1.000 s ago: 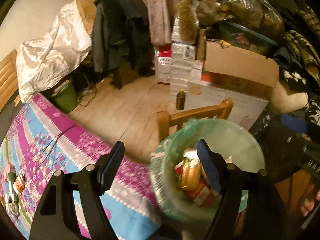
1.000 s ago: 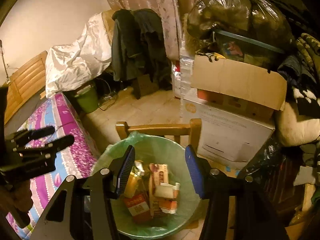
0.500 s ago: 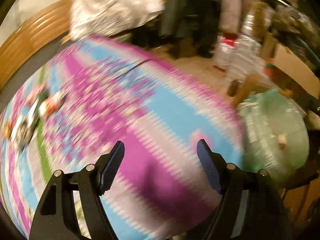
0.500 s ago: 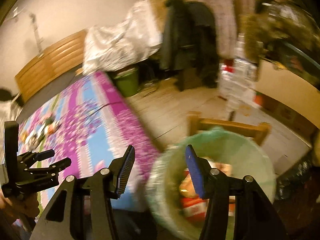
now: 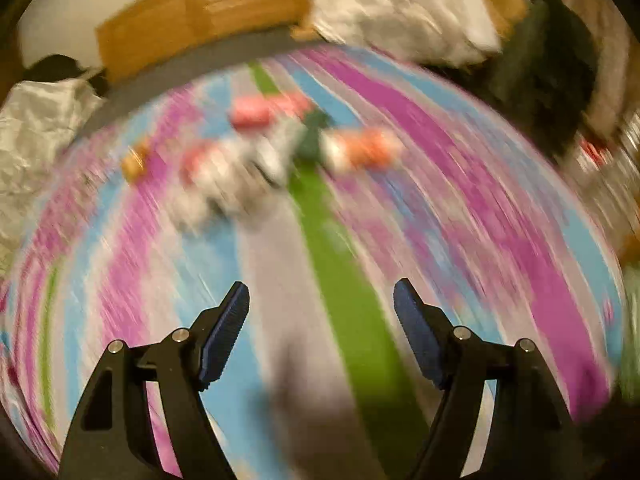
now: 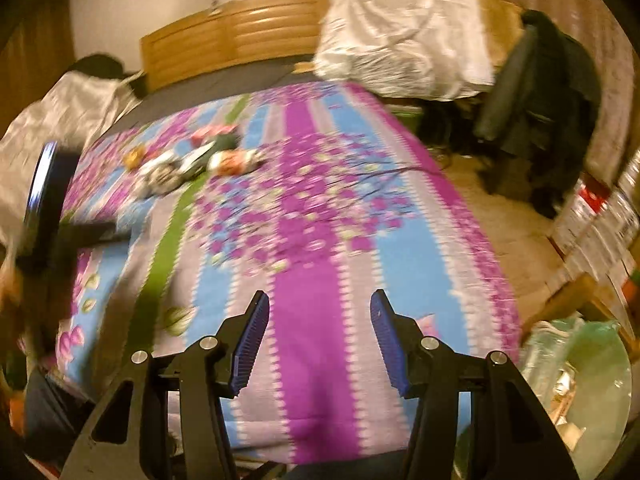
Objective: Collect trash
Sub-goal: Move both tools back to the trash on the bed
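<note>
Orange, pink and white wrappers, the trash, lay bunched on the bed's far half, across a green stripe of the bedspread; badly smeared in the left wrist view, so single pieces could not be told apart. Lay well beyond both grippers, touched by neither. Purple, blue and grey stripes with blossom print covered the bedspread. Left gripper hung over the bedspread, its blue-padded fingers spread apart with nothing between them. Right gripper likewise over the bedspread, fingers apart and empty, gap narrower than the left's. Seen at the left edge of the right wrist view: the left gripper's dark frame, blurred. Green-lined bin stood off the bed's near right corner, some packaging inside. Behind the bed, a wooden headboard; to the right, a white sheet over furniture and a dark coat hanging.
</note>
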{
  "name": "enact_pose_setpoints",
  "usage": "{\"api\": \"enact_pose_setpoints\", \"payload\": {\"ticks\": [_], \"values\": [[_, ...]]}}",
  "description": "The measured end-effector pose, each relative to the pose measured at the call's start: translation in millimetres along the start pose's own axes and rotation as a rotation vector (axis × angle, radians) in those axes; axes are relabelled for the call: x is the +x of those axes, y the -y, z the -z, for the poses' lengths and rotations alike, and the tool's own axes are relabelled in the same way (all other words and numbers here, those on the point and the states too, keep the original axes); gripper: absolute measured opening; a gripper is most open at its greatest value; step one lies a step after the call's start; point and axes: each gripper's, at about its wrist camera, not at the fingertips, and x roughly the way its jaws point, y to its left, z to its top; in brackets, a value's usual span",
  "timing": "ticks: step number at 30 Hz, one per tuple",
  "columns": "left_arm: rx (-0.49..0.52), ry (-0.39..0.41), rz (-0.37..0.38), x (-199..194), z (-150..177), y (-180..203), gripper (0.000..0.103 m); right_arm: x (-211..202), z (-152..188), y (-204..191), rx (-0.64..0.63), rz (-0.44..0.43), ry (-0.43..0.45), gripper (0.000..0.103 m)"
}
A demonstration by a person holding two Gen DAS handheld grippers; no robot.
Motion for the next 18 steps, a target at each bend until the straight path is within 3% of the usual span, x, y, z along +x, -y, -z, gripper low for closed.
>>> {"api": "enact_pose_setpoints", "payload": {"ticks": [3, 5, 8, 11, 15, 17, 18], "values": [[-0.057, -0.001, -0.005, 37.5, -80.1, -25.4, 0.072, 6.7, 12.8, -12.2, -0.033, 0.017, -0.062, 0.056], [-0.061, -0.056, -0.069, 82.3, -129.8, -34.3, 0.071, 10.4, 20.6, -11.7, -0.03, 0.036, -0.099, 0.056], [-0.062, -0.165, -0.11, 144.4, -168.9, -38.8, 0.072, 10.2, 37.3, 3.1, 0.026, 0.048, -0.164, 0.056], [-0.061, -0.311, -0.156, 203.4, -175.8, -47.0, 0.072, 18.4, 50.9, 15.8, 0.087, 0.048, -0.228, 0.056], [-0.164, -0.358, -0.089, 222.6, -164.9, -51.3, 0.072, 37.5, 58.9, 23.0, 0.092, 0.055, -0.265, 0.056], [-0.059, -0.361, -0.025, 202.9, -147.4, -34.7, 0.072, 42.6, 52.6, 19.2, 0.068, 0.055, -0.243, 0.056], [0.011, -0.393, 0.047, 186.0, -127.9, -24.2, 0.072, 43.3, 47.8, 17.1, 0.06, 0.044, -0.226, 0.056]]}}
